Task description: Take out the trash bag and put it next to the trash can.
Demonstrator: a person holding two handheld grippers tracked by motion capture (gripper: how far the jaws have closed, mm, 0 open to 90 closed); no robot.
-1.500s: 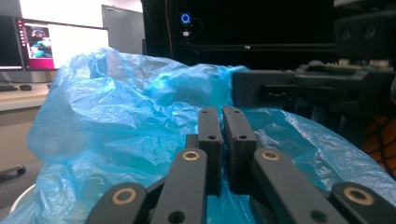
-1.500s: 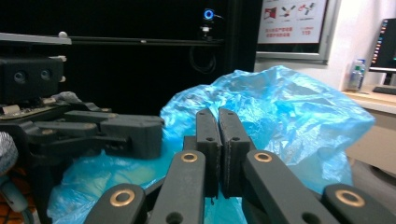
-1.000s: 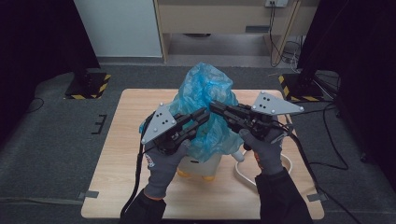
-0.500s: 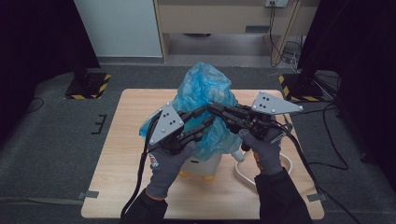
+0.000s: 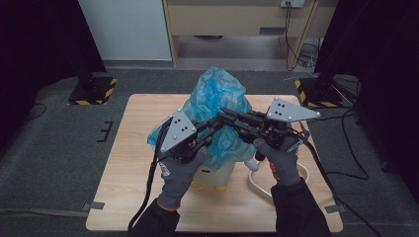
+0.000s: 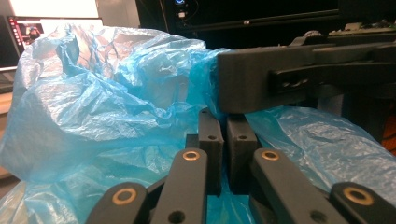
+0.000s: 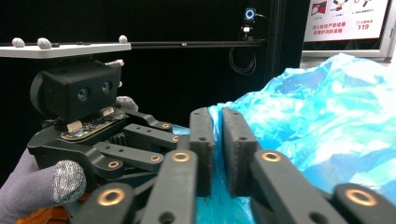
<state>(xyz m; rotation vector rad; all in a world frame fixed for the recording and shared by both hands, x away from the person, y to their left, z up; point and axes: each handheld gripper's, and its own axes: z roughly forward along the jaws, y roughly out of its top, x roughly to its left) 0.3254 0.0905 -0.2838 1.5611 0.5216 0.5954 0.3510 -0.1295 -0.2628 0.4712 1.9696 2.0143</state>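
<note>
Plastic, thin and crinkly, the blue bag [image 5: 217,106] draped over a white bin [image 5: 212,174] mid-surface looks light, slippery and easily torn, best pinched at bunched folds, where left gripper [image 5: 213,123] and right gripper [image 5: 225,114] fingers already clamp it.

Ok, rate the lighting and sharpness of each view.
High view: table evenly lit, surroundings dark, blue bag sharp. Left gripper view: bag glossy with glare, bright screen washed out top left. Right gripper view: dark backdrop, near fingers soft, poster overexposed.
</note>
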